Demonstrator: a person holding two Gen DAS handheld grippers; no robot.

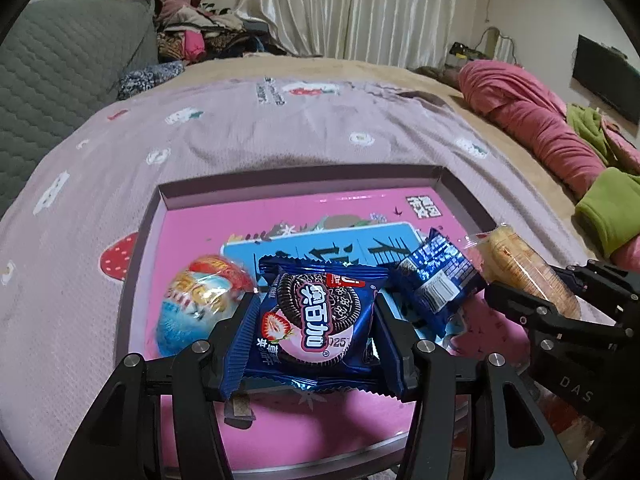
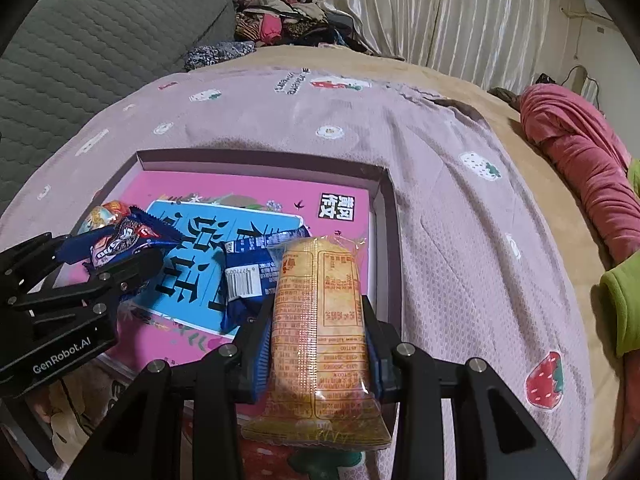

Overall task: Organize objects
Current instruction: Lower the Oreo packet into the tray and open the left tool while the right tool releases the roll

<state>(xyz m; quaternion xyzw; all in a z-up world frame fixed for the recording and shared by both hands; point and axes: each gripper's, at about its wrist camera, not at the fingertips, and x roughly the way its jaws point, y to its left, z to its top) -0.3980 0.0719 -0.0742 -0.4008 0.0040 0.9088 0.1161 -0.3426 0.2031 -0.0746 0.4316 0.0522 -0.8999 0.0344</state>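
A shallow box lid (image 1: 460,188) with a pink printed bottom lies on the bed; it also shows in the right wrist view (image 2: 384,184). My left gripper (image 1: 314,320) is shut on a blue Oreo packet (image 1: 316,316) and holds it over the lid. My right gripper (image 2: 316,320) is shut on a clear packet of yellow biscuits (image 2: 320,320), held over the lid's right side. A second blue packet (image 1: 436,280) and a round blue and red wrapped sweet (image 1: 200,300) lie in the lid.
The lid rests on a lilac strawberry-print blanket (image 1: 280,136). A grey quilted headboard (image 1: 60,80) stands at the left. Pink and green clothes (image 1: 540,120) lie at the right. A heap of clothes (image 1: 200,28) and curtains are at the back.
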